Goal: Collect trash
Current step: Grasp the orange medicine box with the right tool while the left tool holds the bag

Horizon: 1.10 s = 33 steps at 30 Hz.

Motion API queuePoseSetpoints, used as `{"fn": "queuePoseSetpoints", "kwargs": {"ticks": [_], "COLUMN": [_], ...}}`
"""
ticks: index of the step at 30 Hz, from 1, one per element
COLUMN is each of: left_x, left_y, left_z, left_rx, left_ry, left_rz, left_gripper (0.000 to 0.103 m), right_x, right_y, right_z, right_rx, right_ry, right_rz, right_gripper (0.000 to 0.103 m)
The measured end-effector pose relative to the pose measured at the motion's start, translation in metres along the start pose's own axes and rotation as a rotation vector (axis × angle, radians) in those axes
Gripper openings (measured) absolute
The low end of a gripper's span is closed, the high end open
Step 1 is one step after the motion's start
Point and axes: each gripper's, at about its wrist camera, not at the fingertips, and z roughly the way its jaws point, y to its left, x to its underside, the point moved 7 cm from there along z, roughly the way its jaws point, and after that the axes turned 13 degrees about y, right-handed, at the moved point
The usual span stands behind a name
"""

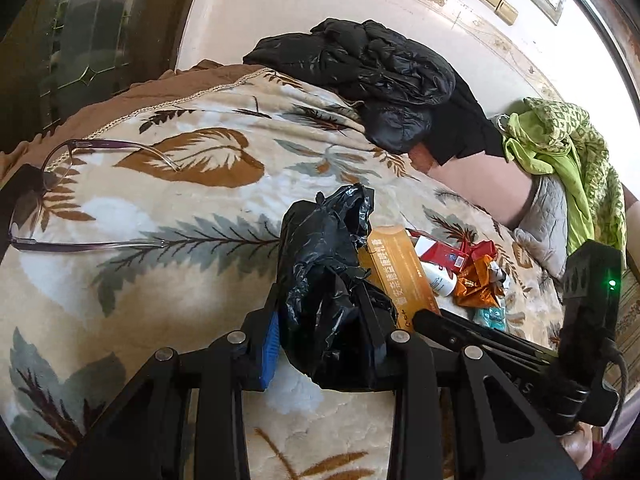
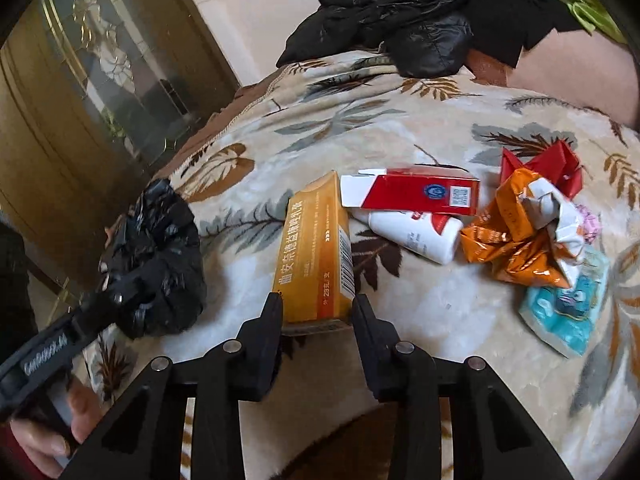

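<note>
My left gripper [image 1: 320,314] is shut on a crumpled black trash bag [image 1: 324,264], which bulges up between its fingers. In the right wrist view the same bag [image 2: 160,256] hangs at the left, in the left gripper [image 2: 120,292]. My right gripper [image 2: 316,308] is shut on the near end of an orange carton [image 2: 316,248] lying on the leaf-patterned blanket [image 2: 440,312]. Beyond the carton lie a red and white box [image 2: 416,196], a white bottle [image 2: 416,236], an orange wrapper [image 2: 512,240], a red wrapper [image 2: 548,160] and a blue packet [image 2: 564,308].
A pair of glasses [image 1: 80,192] lies on the blanket at the left. A black jacket [image 1: 368,72] and a green cloth [image 1: 568,148] are heaped at the far side. A glass-fronted cabinet door [image 2: 100,64] stands to the left. A hand [image 2: 52,432] grips the left tool.
</note>
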Motion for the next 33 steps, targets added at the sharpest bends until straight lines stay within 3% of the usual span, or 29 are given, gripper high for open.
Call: {"fn": "queuePoseSetpoints", "kwargs": {"ticks": [3,5,14,15,16,17,19,25,27,28,29,33], "left_x": [0.000,0.000,0.007,0.006,0.006,0.004,0.001,-0.005,-0.006,-0.007,-0.007,-0.006], "left_y": [0.001,0.000,-0.016,-0.014,-0.011,-0.007,0.003,0.026,0.027,0.027,0.026,0.019], "left_z": [0.001,0.002,-0.001,-0.003,-0.005,-0.007,-0.013,-0.019,-0.017,-0.016,-0.015,-0.014], "left_rx": [0.001,0.005,-0.004,-0.020,-0.031,-0.046,-0.085,-0.106,-0.101,-0.098,-0.095,-0.083], "left_ry": [0.004,0.010,0.003,-0.007,-0.018,-0.031,-0.061,-0.085,-0.080,-0.078,-0.075,-0.075], "left_rz": [-0.004,-0.001,0.046,0.039,0.028,0.015,-0.022,-0.101,-0.102,-0.099,-0.095,-0.065], "left_gripper": [0.031,0.031,0.031,0.031,0.031,0.031,0.031,0.031,0.031,0.031,0.031,0.031], "right_x": [0.003,0.007,0.035,0.032,0.028,0.022,0.010,-0.022,-0.028,-0.028,-0.026,-0.016], "right_y": [-0.001,-0.002,-0.002,0.000,0.002,0.005,0.013,0.027,0.028,0.026,0.024,0.023], "right_z": [-0.006,-0.016,-0.045,-0.046,-0.047,-0.047,-0.045,-0.003,0.015,0.023,0.029,0.013], "right_rx": [-0.007,0.014,-0.023,-0.013,-0.001,0.014,0.042,0.125,0.127,0.136,0.143,0.133], "right_ry": [-0.026,-0.047,-0.070,-0.070,-0.067,-0.075,-0.095,-0.017,0.021,0.042,0.058,0.000], "right_rz": [0.029,0.030,0.061,0.056,0.053,0.044,0.005,-0.067,-0.063,-0.059,-0.048,-0.023], "right_gripper": [0.023,0.009,0.010,0.011,0.025,0.052,0.072,0.071,0.066,0.048,0.050,0.049]}}
